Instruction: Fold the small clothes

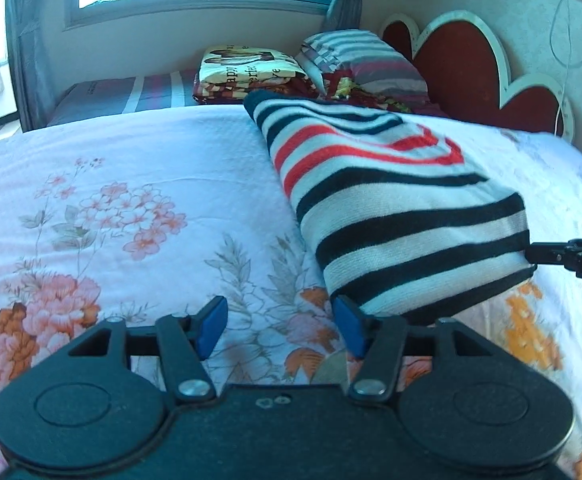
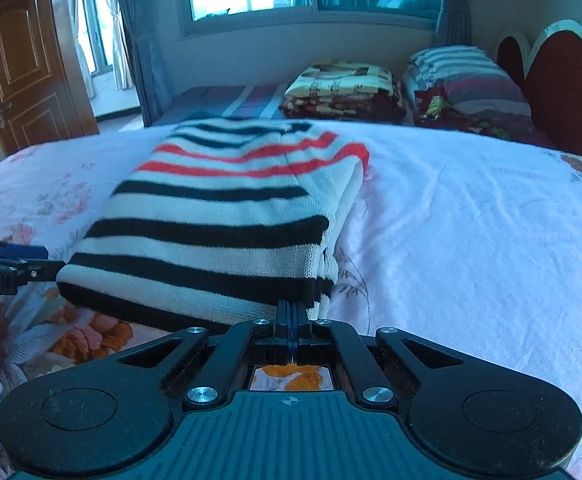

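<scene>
Knitwear, a folded white sweater with black and red stripes (image 1: 403, 208), lies on the floral pink bedspread (image 1: 123, 200). At its near left corner the left gripper (image 1: 281, 328) stands released, blue pads apart. At its near right corner the right gripper (image 2: 292, 314) is clenched on the sweater's hem.

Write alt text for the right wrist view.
The right gripper, jaws shut, pinches the near edge of a folded striped sweater lying on a floral bedsheet. The left gripper reaches in beside the sweater.
</scene>
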`<state>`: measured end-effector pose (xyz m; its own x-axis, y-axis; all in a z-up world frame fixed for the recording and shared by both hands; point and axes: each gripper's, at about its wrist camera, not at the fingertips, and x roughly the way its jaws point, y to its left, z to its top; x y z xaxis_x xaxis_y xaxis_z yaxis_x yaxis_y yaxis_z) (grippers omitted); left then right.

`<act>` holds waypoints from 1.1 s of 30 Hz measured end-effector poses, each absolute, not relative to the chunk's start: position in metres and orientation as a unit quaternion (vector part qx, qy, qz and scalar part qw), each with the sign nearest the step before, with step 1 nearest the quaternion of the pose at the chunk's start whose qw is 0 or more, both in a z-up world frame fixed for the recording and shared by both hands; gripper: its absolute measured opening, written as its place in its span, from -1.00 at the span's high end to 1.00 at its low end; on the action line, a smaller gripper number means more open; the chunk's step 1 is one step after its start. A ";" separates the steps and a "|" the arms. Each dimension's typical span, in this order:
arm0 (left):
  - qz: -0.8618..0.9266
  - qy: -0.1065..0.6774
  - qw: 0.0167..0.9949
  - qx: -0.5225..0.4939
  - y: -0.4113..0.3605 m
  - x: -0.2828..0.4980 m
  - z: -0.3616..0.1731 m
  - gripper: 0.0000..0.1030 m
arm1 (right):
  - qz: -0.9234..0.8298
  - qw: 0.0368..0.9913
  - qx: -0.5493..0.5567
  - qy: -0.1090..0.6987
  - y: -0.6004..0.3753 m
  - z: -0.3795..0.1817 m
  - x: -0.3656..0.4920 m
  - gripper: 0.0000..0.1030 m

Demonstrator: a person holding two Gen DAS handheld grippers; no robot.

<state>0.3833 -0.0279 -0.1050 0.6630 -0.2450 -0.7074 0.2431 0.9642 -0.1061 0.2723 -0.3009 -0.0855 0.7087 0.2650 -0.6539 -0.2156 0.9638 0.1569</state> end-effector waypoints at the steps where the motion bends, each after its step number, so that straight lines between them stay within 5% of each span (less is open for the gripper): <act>1: -0.136 0.380 0.915 -0.006 -0.027 0.381 -0.100 -0.07 | 0.128 0.927 0.036 0.350 -0.300 -0.081 0.269 1.00; 7: -0.143 0.355 0.924 -0.003 -0.040 0.377 -0.086 -0.34 | 0.131 0.924 0.036 0.357 -0.295 -0.088 0.271 1.00; 20: -0.153 0.364 0.918 -0.041 -0.032 0.397 -0.085 -0.43 | 0.112 0.914 0.176 0.347 -0.347 -0.075 0.289 0.98; 21: -0.157 0.366 0.916 -0.055 -0.030 0.405 -0.084 -0.45 | 0.112 0.906 0.207 0.353 -0.355 -0.078 0.297 0.93; 23: -0.175 0.375 0.906 -0.088 -0.028 0.422 -0.086 -0.60 | 0.114 0.896 0.247 0.351 -0.366 -0.083 0.310 -0.22; 24: -0.182 0.384 0.900 -0.099 -0.029 0.430 -0.089 -0.73 | 0.114 0.896 0.255 0.346 -0.369 -0.084 0.316 -0.36; 33: -0.224 0.453 0.843 -0.184 -0.030 0.485 -0.121 -0.73 | 0.178 0.828 0.350 0.400 -0.399 -0.115 0.368 -0.36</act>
